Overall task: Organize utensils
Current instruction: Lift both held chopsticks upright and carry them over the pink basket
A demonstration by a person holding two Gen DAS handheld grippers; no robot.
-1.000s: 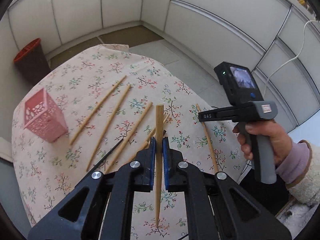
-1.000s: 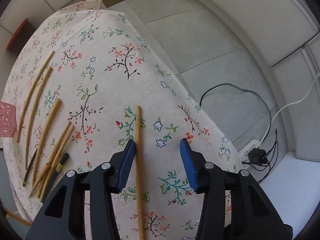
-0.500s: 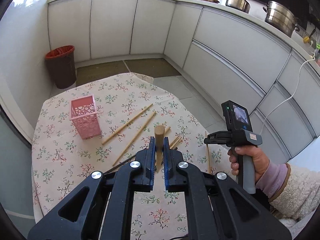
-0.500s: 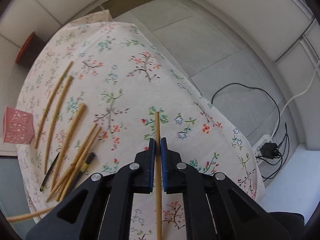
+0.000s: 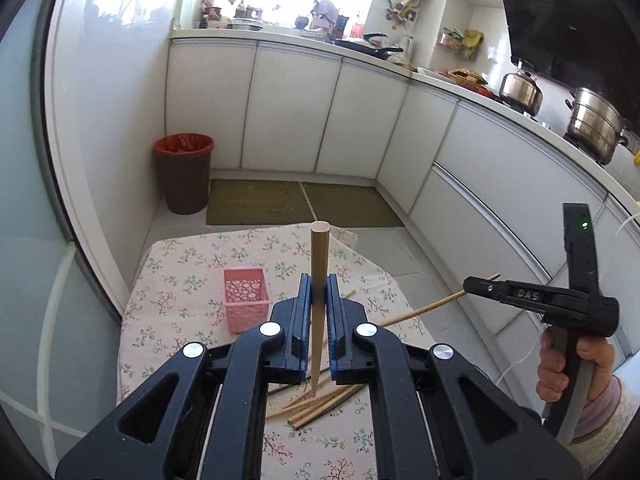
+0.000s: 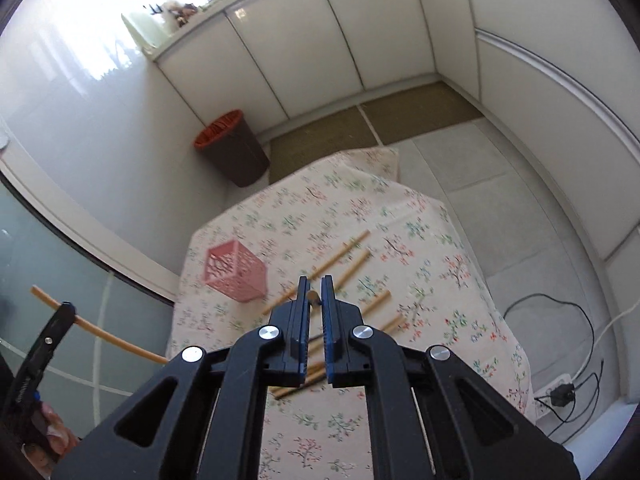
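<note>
My left gripper [image 5: 319,280] is shut on a wooden chopstick [image 5: 319,256] that stands upright between its blue pads, above the floral-cloth table [image 5: 180,264]. My right gripper [image 6: 315,280] is shut on another chopstick [image 6: 313,295], seen end-on between the pads. In the left wrist view the right gripper [image 5: 470,283] grips its chopstick [image 5: 424,308] near one end. In the right wrist view the left gripper [image 6: 66,308] holds its chopstick [image 6: 104,336] at far left. A pink basket [image 5: 245,298] [image 6: 234,276] stands upright on the table. Several chopsticks [image 6: 340,258] lie loose on the cloth.
A brown bin with a red liner [image 5: 185,172] [image 6: 232,152] stands on the floor beyond the table. White cabinets [image 5: 292,112] line the walls, with steel pots [image 5: 592,120] on the counter. A power strip with cables [image 6: 556,396] lies on the floor at right.
The right jaws closed on a chopstick lying on the cloth and lifted it. Both grippers rose well above the table and tilted up, each with its chopstick.
</note>
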